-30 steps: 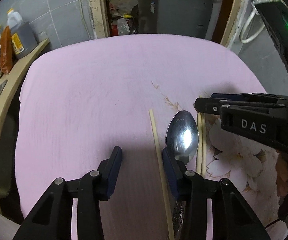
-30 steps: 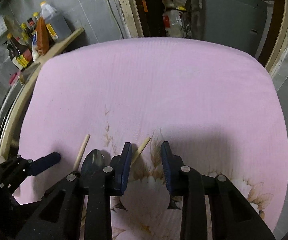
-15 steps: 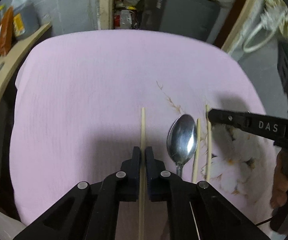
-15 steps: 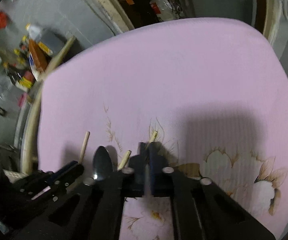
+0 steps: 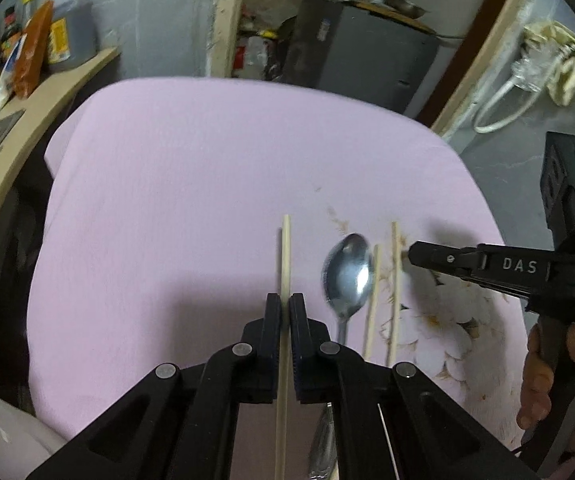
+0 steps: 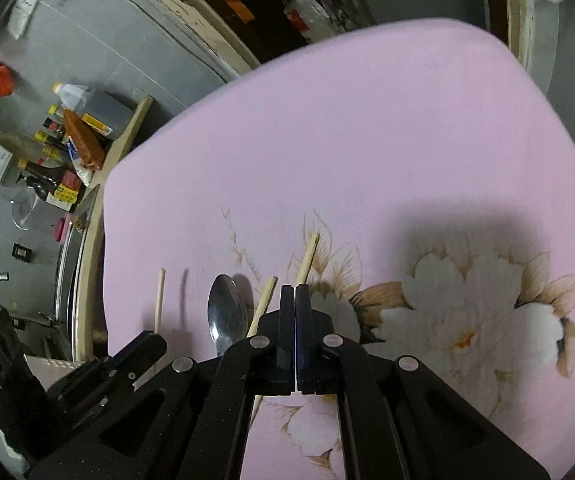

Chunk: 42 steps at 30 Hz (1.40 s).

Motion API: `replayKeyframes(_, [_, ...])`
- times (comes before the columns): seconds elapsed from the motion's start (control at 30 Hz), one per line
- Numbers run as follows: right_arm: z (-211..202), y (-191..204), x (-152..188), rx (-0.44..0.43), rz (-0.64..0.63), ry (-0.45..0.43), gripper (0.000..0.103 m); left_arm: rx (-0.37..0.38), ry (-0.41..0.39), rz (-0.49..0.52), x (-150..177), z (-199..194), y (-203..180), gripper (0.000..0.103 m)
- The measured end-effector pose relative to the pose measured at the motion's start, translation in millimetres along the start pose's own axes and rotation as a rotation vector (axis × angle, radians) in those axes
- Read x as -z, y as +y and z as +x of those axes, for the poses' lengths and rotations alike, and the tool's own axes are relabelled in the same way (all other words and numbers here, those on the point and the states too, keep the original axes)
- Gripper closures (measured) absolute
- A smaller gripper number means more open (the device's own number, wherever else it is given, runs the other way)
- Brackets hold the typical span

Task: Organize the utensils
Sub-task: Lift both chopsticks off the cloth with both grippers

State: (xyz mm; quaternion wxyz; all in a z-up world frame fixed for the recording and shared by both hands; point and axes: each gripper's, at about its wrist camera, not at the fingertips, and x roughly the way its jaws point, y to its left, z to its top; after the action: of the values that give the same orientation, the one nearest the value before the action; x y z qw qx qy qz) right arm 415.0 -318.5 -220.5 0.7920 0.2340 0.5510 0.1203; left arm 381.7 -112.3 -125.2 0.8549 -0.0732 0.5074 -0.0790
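On the pink flowered tablecloth [image 5: 167,200] lies a metal spoon [image 5: 347,276], bowl up. My left gripper [image 5: 285,300] is shut on a pale wooden chopstick [image 5: 286,256] left of the spoon. Two more chopsticks lie right of it, a shorter-looking one [image 5: 372,300] and a longer one [image 5: 394,280]. My right gripper [image 5: 409,255] comes in from the right, shut at that longer chopstick. In the right wrist view its fingertips [image 6: 295,292] are together, and the chopstick [image 6: 307,258] sticks out from between them. The spoon [image 6: 225,312], middle chopstick [image 6: 265,300] and left gripper [image 6: 155,344] sit to its left.
A wooden shelf with sauce bottles and packets [image 5: 27,52] runs along the table's left side. A dark cabinet [image 5: 367,60] stands behind the far edge. A person's hand [image 5: 543,380] holds the right gripper's handle. Most of the cloth beyond the utensils is bare.
Both grippers have gone from open to shut. The left one closed on the left chopstick, which now sits further from the spoon. The right one rolled and closed at the right chopstick.
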Motion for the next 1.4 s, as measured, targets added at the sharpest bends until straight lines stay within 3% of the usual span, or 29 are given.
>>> replayKeyframes(0.17, [10, 8, 0, 0.093, -0.018, 0.042, 0.102, -0.016, 0.011, -0.049, 6, 3, 13, 0.098])
replayKeyframes(0.33, [15, 19, -6, 0.126, -0.004, 0.073, 0.087, -0.003, 0.008, -0.069, 8, 3, 18, 0.098])
replayKeyframes(0.4, [17, 25, -8, 0.149, -0.024, 0.075, 0.087, 0.000, 0.007, -0.075, 11, 3, 20, 0.098])
replayKeyframes(0.47, [18, 28, -10, 0.186, -0.042, 0.070, 0.095, 0.007, 0.006, -0.082, 11, 3, 21, 0.098])
replayKeyframes(0.63, [13, 20, -14, 0.159, -0.032, 0.070, 0.099, 0.022, 0.000, -0.094, 15, 0, 25, 0.098])
replayKeyframes(0.77, [4, 0, -12, 0.059, 0.047, 0.063, 0.099, 0.043, -0.031, -0.086, 17, -12, 21, 0.098])
replayKeyframes(0.87, [-12, -5, 2, -0.020, 0.081, 0.005, 0.099, 0.053, -0.073, -0.062, 19, -26, 18, 0.098])
replayKeyframes(1.1, [-53, 4, 28, -0.074, 0.024, -0.126, 0.099, 0.085, -0.139, -0.047, 25, -53, 15, 0.098])
replayKeyframes(1.23, [-84, 13, 38, -0.091, -0.050, -0.248, 0.099, 0.107, -0.188, -0.051, 29, -70, 15, 0.098])
replayKeyframes(1.4, [-124, 32, 58, -0.130, -0.131, -0.415, 0.099, 0.161, -0.306, -0.080, 33, -103, 22, 0.098])
